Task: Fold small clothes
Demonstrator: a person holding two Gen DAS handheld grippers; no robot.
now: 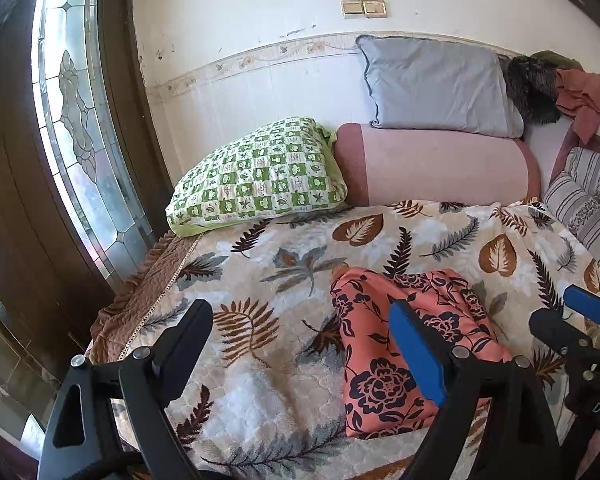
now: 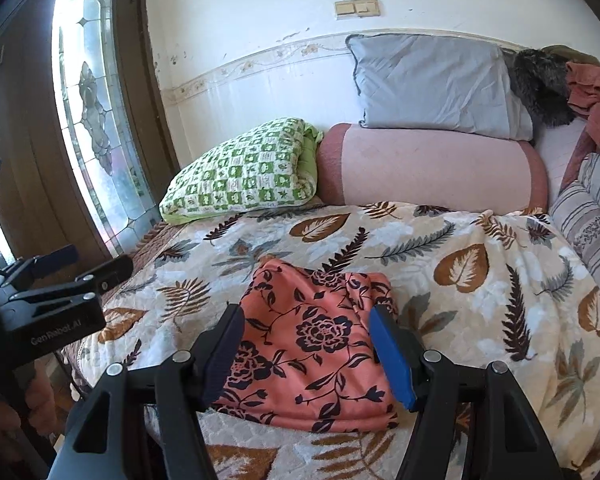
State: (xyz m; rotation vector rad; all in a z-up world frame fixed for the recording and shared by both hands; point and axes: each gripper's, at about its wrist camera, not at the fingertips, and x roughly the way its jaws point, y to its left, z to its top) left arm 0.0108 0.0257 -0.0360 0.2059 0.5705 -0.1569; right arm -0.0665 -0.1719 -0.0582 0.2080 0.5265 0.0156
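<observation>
Both grippers are hanging above the bed with nothing in them. The left gripper (image 1: 300, 332) has its jaws spread really wide, just leaf-print blanket (image 1: 260, 264) between them, and the folded salmon floral cloth (image 1: 380, 360) sits off behind its blue-padded finger rather than in the gap. The right gripper (image 2: 306, 344) is open too, a bit narrower, and lines up over the near end of that cloth (image 2: 312, 344), pads clear of the fabric as far as I can see.

The cloth lies flat as a neat folded rectangle on the blanket, toward the near edge of the bed. Beyond the cloth there's a green checked pillow (image 2: 240, 176) and a pink bolster (image 2: 432, 168), with a grey pillow (image 2: 432, 84) leaning on the wall above the bolster. Glass-panelled door (image 2: 96, 120) way off past the green pillow.
</observation>
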